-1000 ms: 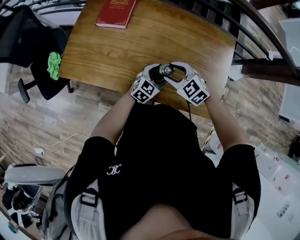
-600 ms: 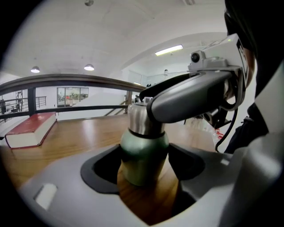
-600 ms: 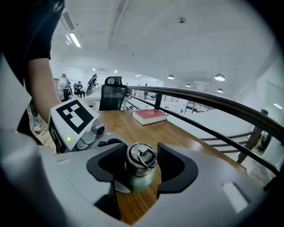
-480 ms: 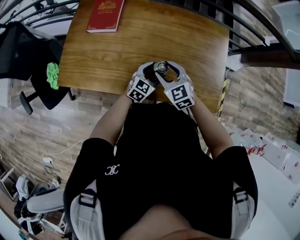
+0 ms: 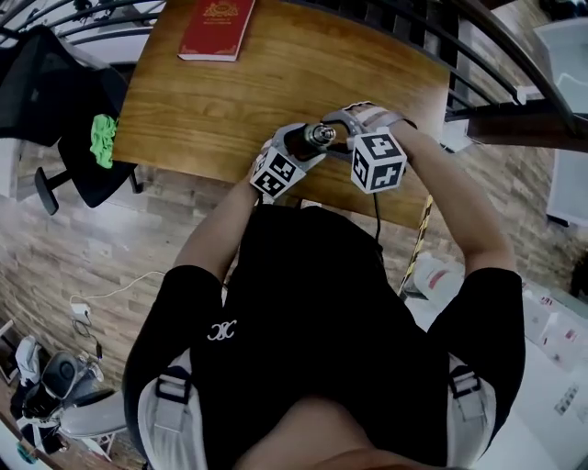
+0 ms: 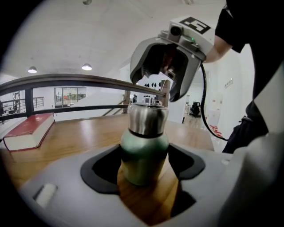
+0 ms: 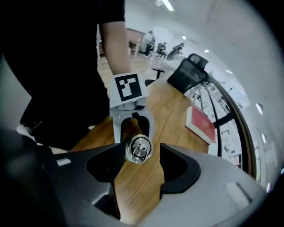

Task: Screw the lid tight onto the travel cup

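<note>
On the wooden bench (image 5: 211,101), which takes up most of the head view, pretty much everything is happening at the near edge, right in front of the person in the black shirt (image 5: 312,303). Off the bench's left side there's a black chair (image 5: 55,101) with a green cloth (image 5: 101,133) draped on it. A red book (image 5: 217,27) lies flat at the far left corner, well apart from the action.

The left gripper (image 6: 144,170) has its jaws closed in on the green body of the travel cup (image 6: 144,153), with both pads up against its sides. The cup is standing upright on the wood.

The right gripper (image 7: 142,153) is coming in from above and pointing down at the top of the cup. Its jaws are apart with the steel lid (image 6: 147,117) lined up between them. In the right gripper view the lid sits close to one pad with a clear gap to the other, so it's not clamped. From the left gripper view its fingertips look to be just at or barely above the lid's top.

The lid is sitting on the cup's neck, and it has a small metal ring (image 7: 139,150) on top.
</note>
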The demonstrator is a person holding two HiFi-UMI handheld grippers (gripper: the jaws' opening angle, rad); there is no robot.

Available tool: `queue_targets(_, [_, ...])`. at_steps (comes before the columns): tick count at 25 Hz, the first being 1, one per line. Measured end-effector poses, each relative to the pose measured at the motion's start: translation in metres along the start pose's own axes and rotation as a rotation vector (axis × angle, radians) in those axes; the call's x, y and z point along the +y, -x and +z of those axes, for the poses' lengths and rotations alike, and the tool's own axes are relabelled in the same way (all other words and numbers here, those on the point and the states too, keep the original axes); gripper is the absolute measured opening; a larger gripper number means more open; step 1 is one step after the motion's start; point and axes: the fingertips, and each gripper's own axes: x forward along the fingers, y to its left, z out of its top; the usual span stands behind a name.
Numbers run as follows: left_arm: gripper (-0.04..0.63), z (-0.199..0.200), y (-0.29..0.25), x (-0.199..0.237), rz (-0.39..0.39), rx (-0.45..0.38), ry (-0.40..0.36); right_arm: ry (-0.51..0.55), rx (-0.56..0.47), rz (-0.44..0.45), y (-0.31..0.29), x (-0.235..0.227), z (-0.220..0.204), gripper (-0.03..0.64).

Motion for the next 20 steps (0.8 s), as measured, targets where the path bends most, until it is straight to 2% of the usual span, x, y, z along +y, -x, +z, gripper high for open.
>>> queue_targets(3, [0.383, 0.0, 0.0, 0.001, 0.003, 0.009, 0.004, 0.241, 0.106, 0.106, -0.005, 0.007, -0.005, 0.219])
queue_targets(5, [0.385, 0.001, 0.0, 0.002, 0.005, 0.009, 0.009, 0.375, 0.167, 0.136, -0.013, 0.006, -0.012, 0.219])
queue_targets(8, [0.383, 0.001, -0.001, 0.002, 0.01, 0.001, 0.008, 0.488, 0.186, 0.162, -0.025, 0.004, -0.013, 0.219])
queue_targets(11, [0.383, 0.0, -0.001, 0.002, 0.012, -0.007, 0.011, 0.543, 0.199, 0.204, -0.035, 0.008, -0.017, 0.219])
queue_targets(13, [0.383, -0.003, -0.001, 0.003, 0.016, -0.004, 0.015, 0.534, 0.201, 0.22, -0.037, 0.007, -0.016, 0.226])
queue_targets(15, [0.383, -0.007, -0.001, 0.003, 0.021, 0.01, 0.011, 0.482, 0.18, 0.219, -0.037, 0.006, -0.013, 0.225])
queue_targets(20, [0.38, -0.015, -0.002, 0.003, 0.039, 0.029, 0.021, 0.175, 0.068, 0.19, -0.036, 0.005, -0.006, 0.224])
